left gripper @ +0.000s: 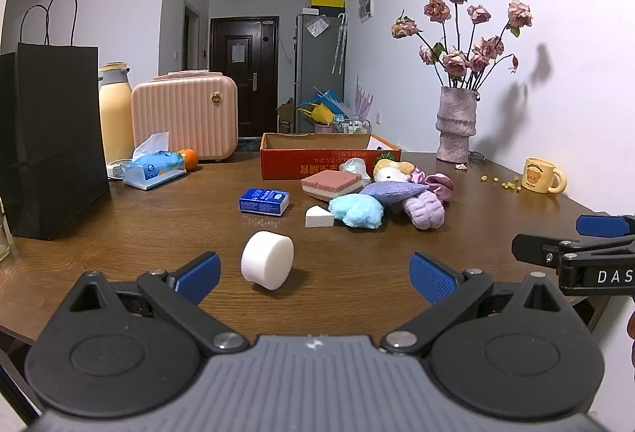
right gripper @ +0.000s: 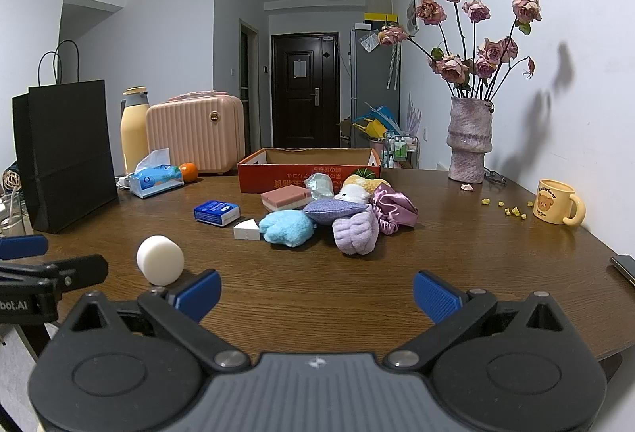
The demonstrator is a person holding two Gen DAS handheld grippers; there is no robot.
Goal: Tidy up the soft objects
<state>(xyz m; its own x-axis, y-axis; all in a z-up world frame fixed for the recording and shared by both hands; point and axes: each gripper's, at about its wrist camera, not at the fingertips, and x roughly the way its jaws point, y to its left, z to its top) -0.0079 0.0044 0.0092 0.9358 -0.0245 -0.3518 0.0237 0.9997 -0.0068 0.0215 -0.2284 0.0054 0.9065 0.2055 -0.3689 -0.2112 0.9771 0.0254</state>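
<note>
A brown wooden table (left gripper: 158, 217) carries everything. Just ahead of the left gripper (left gripper: 315, 275) a white foam cylinder (left gripper: 266, 259) rests on the wood. Farther ahead lie a blue tissue pack (left gripper: 264, 200), a white wedge sponge (left gripper: 318, 216) and a heap of soft items against an orange cardboard box (left gripper: 317, 158). Far right stands a yellow mug (left gripper: 543, 176).

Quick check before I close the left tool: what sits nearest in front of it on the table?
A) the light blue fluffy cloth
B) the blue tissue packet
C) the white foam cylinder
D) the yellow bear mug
C: the white foam cylinder lies on its side just ahead of the open left tool, nearer than the pile by the orange box.
</note>
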